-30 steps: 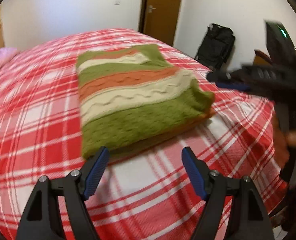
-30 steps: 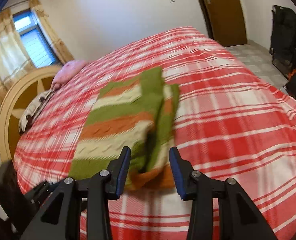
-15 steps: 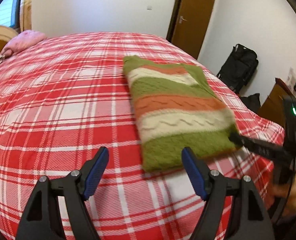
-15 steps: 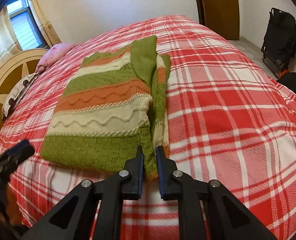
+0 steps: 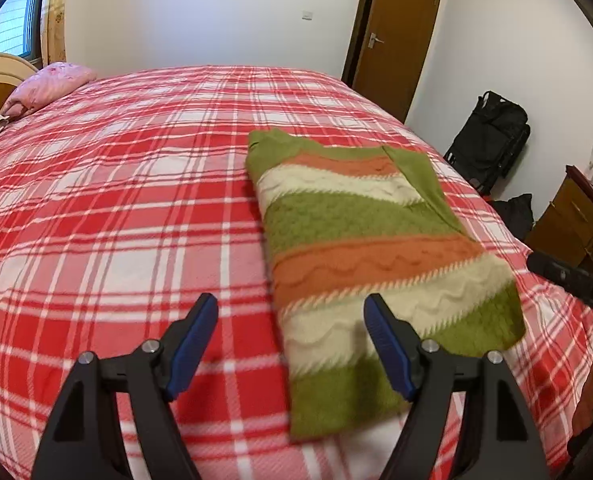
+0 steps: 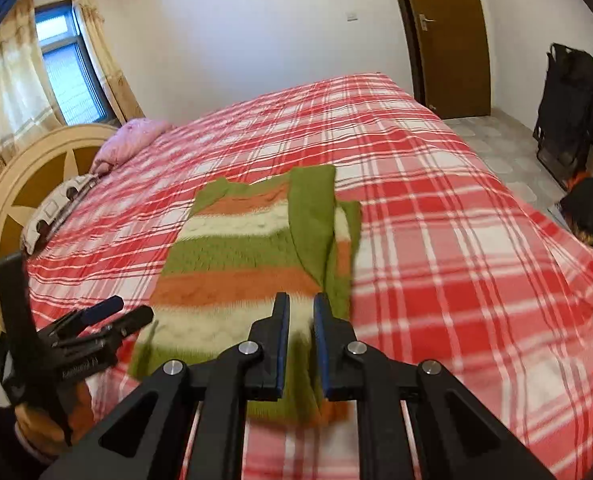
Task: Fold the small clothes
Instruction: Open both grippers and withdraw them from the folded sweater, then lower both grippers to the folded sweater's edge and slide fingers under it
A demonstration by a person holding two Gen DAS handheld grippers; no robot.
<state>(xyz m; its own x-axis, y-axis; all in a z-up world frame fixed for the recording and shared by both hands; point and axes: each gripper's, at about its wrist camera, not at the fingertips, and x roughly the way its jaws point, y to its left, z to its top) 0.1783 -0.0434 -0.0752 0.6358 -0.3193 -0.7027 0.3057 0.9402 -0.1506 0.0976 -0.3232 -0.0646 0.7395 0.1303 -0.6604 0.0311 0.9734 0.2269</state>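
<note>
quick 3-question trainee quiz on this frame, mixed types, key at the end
1. True or false: the left claw is open.
2. Multiple choice: the sweater lies on A) the floor B) the plaid bed C) a chair.
3. Fill in: the right claw is nearly shut over the sweater's ____ edge.

Key: 1 true. 2 B. 3 near; whether it actually pinches the fabric is unclear, since motion blur hides the contact.
</note>
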